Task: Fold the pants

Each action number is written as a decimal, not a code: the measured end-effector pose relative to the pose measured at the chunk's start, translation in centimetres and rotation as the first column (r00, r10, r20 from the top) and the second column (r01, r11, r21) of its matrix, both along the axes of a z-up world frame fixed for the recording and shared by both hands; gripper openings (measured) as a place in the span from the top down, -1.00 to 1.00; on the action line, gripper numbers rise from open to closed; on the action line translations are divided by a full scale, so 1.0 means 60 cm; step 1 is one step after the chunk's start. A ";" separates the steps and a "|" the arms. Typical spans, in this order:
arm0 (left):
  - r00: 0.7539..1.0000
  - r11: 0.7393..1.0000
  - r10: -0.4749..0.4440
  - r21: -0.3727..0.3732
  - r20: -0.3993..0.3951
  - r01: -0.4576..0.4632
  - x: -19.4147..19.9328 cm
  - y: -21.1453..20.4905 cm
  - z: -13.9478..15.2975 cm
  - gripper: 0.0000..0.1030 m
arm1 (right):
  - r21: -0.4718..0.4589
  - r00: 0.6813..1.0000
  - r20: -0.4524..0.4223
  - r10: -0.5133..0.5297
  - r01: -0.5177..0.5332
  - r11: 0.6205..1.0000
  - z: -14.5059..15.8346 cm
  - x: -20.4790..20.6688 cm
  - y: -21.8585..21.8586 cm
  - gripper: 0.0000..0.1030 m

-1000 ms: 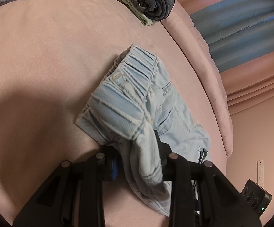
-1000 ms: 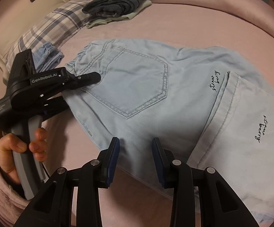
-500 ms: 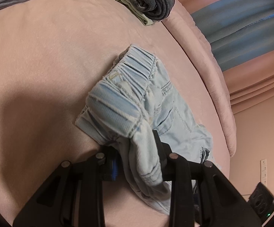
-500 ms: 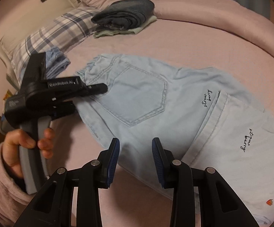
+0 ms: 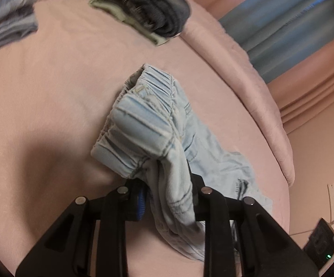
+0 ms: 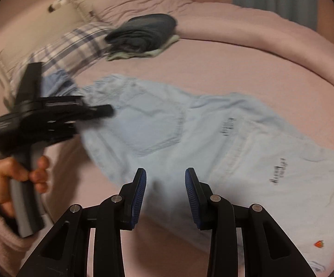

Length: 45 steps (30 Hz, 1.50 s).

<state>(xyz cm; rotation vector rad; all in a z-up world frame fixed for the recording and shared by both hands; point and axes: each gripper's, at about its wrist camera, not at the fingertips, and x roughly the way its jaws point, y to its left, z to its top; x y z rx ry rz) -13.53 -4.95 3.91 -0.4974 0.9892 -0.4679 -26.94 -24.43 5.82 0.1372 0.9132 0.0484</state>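
**Waistband pinched on the left, right claw bare above the legs**

While the pale blue pants (image 6: 190, 138) lie spread across the pink bedspread (image 6: 259, 69), their gathered waistband end is bunched up between the fingers of the left gripper (image 5: 167, 194). From the left wrist view, the denim fills the gap between the two black fingers, one fold draping over the right-hand finger and hanging below it; the jaws are closing on that cloth and the pads press on it. The elastic waistband (image 5: 148, 106) rises in a hump just ahead of the fingertips, and the rest of the pants trail off to the right over the bed.

From the right wrist view, the same left gripper (image 6: 106, 112) shows blurred at the left, a hand (image 6: 23, 173) wrapped round its grey handle, its tip on the waistband corner. The right gripper (image 6: 165, 175) hovers with its blue-padded jaws parted and nothing between them; the pants' lower edge lies just beyond and beneath the fingertips, back pocket (image 6: 153, 127) up, folded legs stretching to the right.

A stack of folded dark clothes (image 6: 143, 34) sits farther up the bed, beside a plaid pillow (image 6: 74, 43).
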 end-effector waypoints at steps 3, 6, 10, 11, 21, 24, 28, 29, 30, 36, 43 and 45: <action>0.999 1.000 -0.023 0.015 0.045 0.023 -0.008 -0.009 0.021 0.54 | 0.040 0.999 -0.036 -0.019 0.021 0.999 -0.021 0.005 -0.016 0.30; 0.994 0.998 -0.062 0.030 0.090 0.059 -0.019 -0.028 0.047 0.55 | 0.061 0.998 -0.069 -0.014 0.018 0.998 -0.043 0.010 -0.016 0.30; 0.981 0.992 -0.118 0.058 0.152 0.111 -0.038 -0.055 0.079 0.55 | 0.062 0.998 -0.064 -0.004 0.008 0.998 -0.042 0.006 -0.014 0.30; 0.978 0.991 -0.130 0.064 0.164 0.121 -0.042 -0.062 0.085 0.55 | 0.069 0.998 -0.063 -0.004 0.008 0.998 -0.040 0.004 -0.017 0.30; 0.936 0.966 -0.250 0.128 0.248 0.224 -0.075 -0.133 0.126 0.55 | 0.112 0.998 -0.040 -0.042 0.046 0.993 -0.026 -0.027 -0.050 0.30; 0.923 0.957 -0.282 0.147 0.261 0.251 -0.084 -0.154 0.132 0.55 | 0.122 0.997 -0.036 -0.062 0.066 0.990 -0.024 -0.033 -0.062 0.30; 0.905 0.943 -0.324 0.178 0.275 0.283 -0.098 -0.183 0.137 0.55 | 0.139 0.994 -0.035 -0.100 0.103 0.985 -0.024 -0.041 -0.082 0.30; 0.900 0.938 -0.337 0.184 0.277 0.294 -0.100 -0.193 0.137 0.55 | 0.142 0.994 -0.035 -0.107 0.111 0.984 -0.025 -0.043 -0.080 0.30; 0.896 0.934 -0.346 0.188 0.277 0.303 -0.103 -0.198 0.137 0.55 | 0.147 0.993 -0.034 -0.117 0.121 0.982 -0.025 -0.044 -0.086 0.30; 0.870 0.908 -0.409 0.219 0.276 0.357 -0.113 -0.241 0.133 0.55 | 0.190 0.982 -0.028 -0.185 0.187 0.964 -0.021 -0.067 -0.129 0.29; 0.839 0.875 -0.471 0.264 0.270 0.406 -0.123 -0.279 0.119 0.54 | 0.244 0.960 -0.030 -0.278 0.277 0.929 -0.021 -0.088 -0.160 0.17; 0.832 0.866 -0.486 0.275 0.267 0.418 -0.125 -0.289 0.114 0.54 | 0.249 0.955 -0.029 -0.295 0.293 0.923 -0.021 -0.096 -0.168 0.17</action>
